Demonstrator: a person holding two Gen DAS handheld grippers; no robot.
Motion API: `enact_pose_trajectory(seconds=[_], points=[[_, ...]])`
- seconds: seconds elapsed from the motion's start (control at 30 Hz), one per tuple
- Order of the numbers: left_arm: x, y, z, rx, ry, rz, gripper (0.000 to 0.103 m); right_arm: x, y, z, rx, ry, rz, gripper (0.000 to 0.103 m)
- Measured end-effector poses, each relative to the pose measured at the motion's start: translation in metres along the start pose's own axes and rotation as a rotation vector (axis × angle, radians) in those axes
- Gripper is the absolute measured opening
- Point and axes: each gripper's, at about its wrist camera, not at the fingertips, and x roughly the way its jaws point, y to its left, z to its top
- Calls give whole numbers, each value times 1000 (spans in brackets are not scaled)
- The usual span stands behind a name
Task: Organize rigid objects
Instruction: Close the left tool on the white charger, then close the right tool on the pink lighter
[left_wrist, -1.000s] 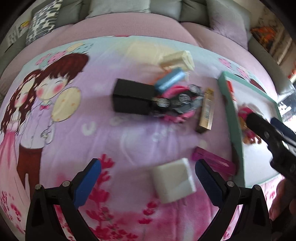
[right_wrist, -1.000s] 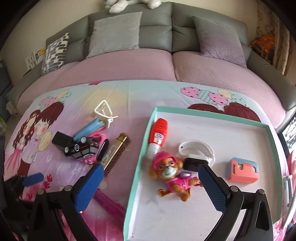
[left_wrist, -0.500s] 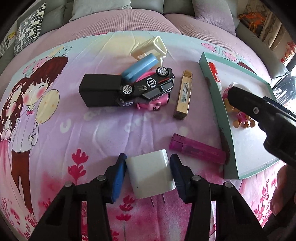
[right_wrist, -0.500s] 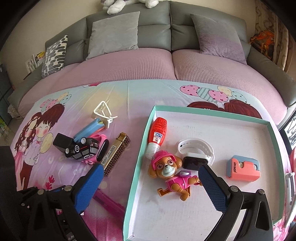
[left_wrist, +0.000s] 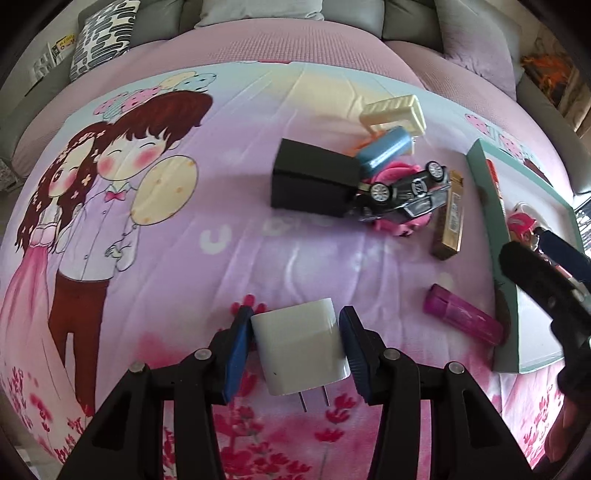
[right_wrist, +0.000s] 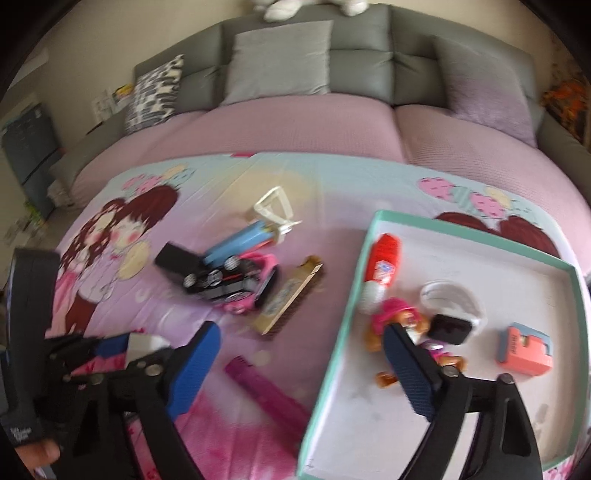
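Left gripper (left_wrist: 295, 345) clamped on white charger plug (left_wrist: 301, 349) at 6 o'clock in left wrist view, prongs toward the camera. Right gripper (right_wrist: 303, 365) wide, empty — hangs over the tray rim (right_wrist: 334, 328). Judgement: carry the charger level toward 3 o'clock, clear the rim, release onto bare tray floor. Pink tape dispenser (right_wrist: 526, 349) bears lettering — blurred, unreadable.
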Motion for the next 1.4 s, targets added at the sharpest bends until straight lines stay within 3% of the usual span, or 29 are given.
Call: enact_pose_trajectory(seconds=[0.2, 0.37, 0.8, 1.03, 1.27, 1.4], points=[[0, 11, -1, -5, 8, 18, 50, 8, 14, -3, -48, 23, 12, 70], [-2, 26, -5, -17, 7, 17, 50, 14, 23, -7, -90, 50, 25, 50], [3, 28, -4, -15, 9, 23, 50, 27, 36, -21, -202, 153, 32, 48], [4, 23, -2, -13, 10, 26, 50, 36, 39, -28, -229, 207, -11, 48], [6, 20, -2, -11, 13, 36, 50, 39, 39, -30, -217, 199, -17, 26], [6, 18, -2, -7, 14, 42, 50, 42, 41, -27, -183, 183, 8, 23]])
